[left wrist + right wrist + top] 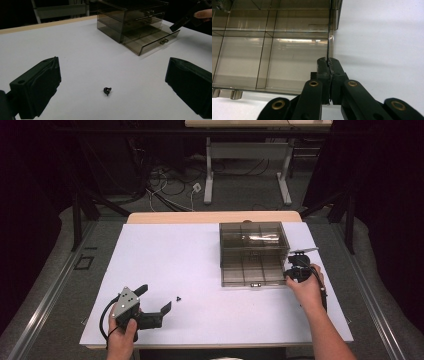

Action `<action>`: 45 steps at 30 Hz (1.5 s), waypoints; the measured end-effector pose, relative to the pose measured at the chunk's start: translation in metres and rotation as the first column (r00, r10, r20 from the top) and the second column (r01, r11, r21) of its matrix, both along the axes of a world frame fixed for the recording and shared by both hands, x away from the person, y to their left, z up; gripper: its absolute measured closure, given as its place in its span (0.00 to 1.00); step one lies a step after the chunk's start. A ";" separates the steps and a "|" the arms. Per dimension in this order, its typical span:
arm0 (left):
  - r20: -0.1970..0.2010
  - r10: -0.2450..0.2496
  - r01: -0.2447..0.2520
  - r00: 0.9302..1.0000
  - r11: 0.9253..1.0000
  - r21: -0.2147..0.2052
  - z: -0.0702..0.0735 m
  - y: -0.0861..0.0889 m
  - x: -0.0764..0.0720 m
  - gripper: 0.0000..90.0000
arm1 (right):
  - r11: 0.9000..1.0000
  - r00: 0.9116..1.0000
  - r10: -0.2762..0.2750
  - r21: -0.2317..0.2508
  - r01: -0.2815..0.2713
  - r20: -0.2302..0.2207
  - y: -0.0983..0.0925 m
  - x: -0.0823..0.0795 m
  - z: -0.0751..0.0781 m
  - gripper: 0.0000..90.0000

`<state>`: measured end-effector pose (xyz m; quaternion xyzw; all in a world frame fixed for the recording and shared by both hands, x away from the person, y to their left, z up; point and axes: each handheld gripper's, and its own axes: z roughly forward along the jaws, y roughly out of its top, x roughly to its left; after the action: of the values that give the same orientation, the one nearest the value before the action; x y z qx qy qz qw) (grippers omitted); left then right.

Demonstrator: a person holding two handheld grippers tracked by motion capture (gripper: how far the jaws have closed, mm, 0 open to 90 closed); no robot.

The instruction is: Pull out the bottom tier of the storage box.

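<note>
A smoky clear drawer box (pixel 252 236) stands at the right of the white table (pixel 165 250), its bottom drawer (pixel 250 272) pulled out toward me. In the right gripper view, my right gripper (pixel 329 65) is shut on the thin right side wall of that drawer (pixel 294 62). From above, the right gripper (pixel 296 270) sits at the drawer's right front corner. My left gripper (pixel 155 298) rests low at the near left, jaws wide open. A tiny black part (pixel 178 298) lies on the table just ahead of it, between the open jaws (pixel 107 91) in the left gripper view, touched by neither.
The drawer box (pixel 130 20) and the right gripper (pixel 190 15) show far off in the left gripper view. Behind the table's wooden far edge (pixel 210 216) are another table's legs (pixel 209 175) and loose cables on the floor. Dark curtains close both sides.
</note>
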<state>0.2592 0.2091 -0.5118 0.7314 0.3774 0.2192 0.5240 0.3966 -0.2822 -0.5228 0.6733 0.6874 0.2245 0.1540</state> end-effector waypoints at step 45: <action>-0.005 0.013 -0.013 1.000 1.000 -0.011 -0.001 0.003 0.003 0.00 | 0.988 0.963 0.154 -0.019 -0.153 0.220 0.006 -0.007 0.023 0.48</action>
<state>0.2625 0.2126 -0.5125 0.7266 0.3847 0.2189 0.5255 0.3899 -0.2758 -0.5000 0.5889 0.7163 0.3084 0.2120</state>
